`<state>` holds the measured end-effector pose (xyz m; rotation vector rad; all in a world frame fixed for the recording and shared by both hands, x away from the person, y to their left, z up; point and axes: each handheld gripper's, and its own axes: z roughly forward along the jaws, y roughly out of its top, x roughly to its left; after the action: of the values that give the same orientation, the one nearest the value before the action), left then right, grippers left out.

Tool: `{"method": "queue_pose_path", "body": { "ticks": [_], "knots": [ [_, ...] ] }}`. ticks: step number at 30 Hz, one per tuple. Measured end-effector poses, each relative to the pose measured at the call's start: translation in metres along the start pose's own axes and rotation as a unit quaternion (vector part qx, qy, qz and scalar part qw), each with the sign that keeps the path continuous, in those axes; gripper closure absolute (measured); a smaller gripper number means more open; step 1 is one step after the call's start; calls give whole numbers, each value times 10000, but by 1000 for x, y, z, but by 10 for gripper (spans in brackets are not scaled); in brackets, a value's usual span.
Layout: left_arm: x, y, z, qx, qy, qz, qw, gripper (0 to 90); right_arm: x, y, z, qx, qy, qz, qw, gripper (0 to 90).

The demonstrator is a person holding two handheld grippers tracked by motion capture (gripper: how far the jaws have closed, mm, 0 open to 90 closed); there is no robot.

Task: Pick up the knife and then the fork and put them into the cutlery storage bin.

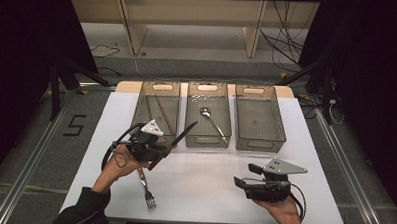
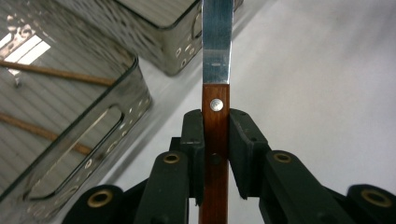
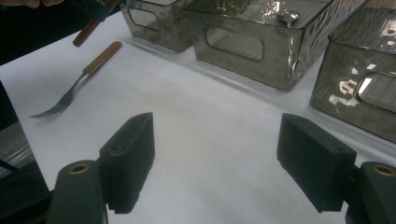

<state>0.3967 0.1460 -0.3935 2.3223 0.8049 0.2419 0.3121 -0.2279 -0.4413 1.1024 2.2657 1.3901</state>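
High view places the knife (image 1: pixel 178 138) left of centre in the frame, held by the left gripper (image 1: pixel 148 143) with its blade pointing up and right toward the front edge of the middle bin (image 1: pixel 208 140). Left gripper view confirms the grasp: both jaws are clamped on the wooden handle of the knife (image 2: pixel 215 126), just below the rivet, and the steel blade runs up out of the top of the frame. The knife is off the table and not yet inside any bin.

Three smoked plastic bins stand in a row across the upper centre of the high view. The left bin (image 1: pixel 157 86) holds thin brown sticks, probably chopsticks. The middle bin holds a spoon (image 1: pixel 210 120). The right bin (image 1: pixel 258 141) looks empty.

A fork (image 1: pixel 147 193) with a wooden handle lies on the white table (image 1: pixel 209 187) at lower left, just below the left gripper. Right gripper view shows the same fork (image 3: pixel 74 86) at upper left.

The right gripper (image 1: pixel 244 182), at lower right of the high view, has its jaws spread wide and holds nothing.

Judged as a cutlery sort: the sticks and spoon are binned, the knife is in transit, and the fork remains.
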Motion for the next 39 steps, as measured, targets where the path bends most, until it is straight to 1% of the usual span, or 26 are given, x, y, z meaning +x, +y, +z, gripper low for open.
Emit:
{"method": "queue_pose_path", "body": {
  "ticks": [1, 2, 4, 5, 6, 8, 9, 10, 11, 12, 14, 15, 16, 18, 21, 24, 27, 29, 35, 36, 39],
  "knots": [
    [0, 0, 0, 0, 0, 0, 10000, 763, 0, 0, 0, -2, 5, -4, 10000, 285],
    [0, 3, 0, 0, -13, 30, 10000, 763, 0, 0, 0, -3, 8, -6, 10000, 284],
    [-2, 9, 2, -50, -30, 28, 10000, 763, 1, 0, -1, -9, 18, 6, 10000, 284],
    [-3, 16, 4, -95, -28, 54, 9999, 763, 1, 0, -1, -5, 18, 12, 10000, 285],
    [-3, 16, 4, -95, -28, 54, 9999, 763, 1, 0, -1, -10, 24, 8, 10000, 284],
    [-5, 25, 6, -174, -57, 49, 9998, 763, 1, 0, -2, -22, 23, 8, 10000, 284],
    [-6, 33, 9, -250, -81, 58, 9996, 763, 1, 0, -2, -32, 27, 3, 10000, 284],
    [-6, 33, 9, -250, -81, 58, 9996, 762, 2, -1, -3, -40, 22, 8, 10000, 284],
    [-8, 42, 11, -336, -135, 55, 9993, 763, 2, -1, -3, -55, 21, 3, 10000, 284],
    [-8, 42, 11, -336, -135, 55, 9993, 763, 2, -1, -4, -65, 21, 15, 10000, 284],
    [-10, 49, 13, -391, -137, 77, 9991, 763, 2, -2, -5, -72, 20, 14, 10000, 284],
    [-12, 57, 16, -429, -156, 81, 9989, 763, 2, -2, -5, -78, 25, 21, 10000, 284],
    [-12, 57, 16, -429, -156, 81, 9989, 763, 3, -2, -6, -86, 32, 12, 10000, 284],
    [-13, 65, 19, -476, -182, 76, 9987, 763, 3, -3, -7, -96, 35, 11, 9999, 284],
    [-16, 78, 26, -541, -259, 68, 9982, 763, 4, -4, -8, -110, 47, 20, 9999, 284],
    [-19, 92, 34, -566, -285, 115, 9979, 762, 5, -4, -9, -106, 59, 19, 9999, 284],
    [-24, 108, 44, -676, -311, 90, 9972, 763, 5, -6, -10, -120, 71, 2, 9999, 283],
    [-24, 111, 46, -689, -306, 101, 9971, 763, 6, -7, -11, -116, 81, 15, 9999, 282],
    [-25, 127, 56, -829, -337, 2, 9960, 763, 7, -7, -11, -135, 105, -12, 9999, 281],
    [-25, 130, 57, -839, -324, 26, 9959, 763, 7, -7, -11, -135, 105, -12, 9999, 281],
    [-25, 137, 64, -944, -420, -36, 9946, 762, 9, -7, -10, -118, 130, -23, 9998, 281]
  ]
}}
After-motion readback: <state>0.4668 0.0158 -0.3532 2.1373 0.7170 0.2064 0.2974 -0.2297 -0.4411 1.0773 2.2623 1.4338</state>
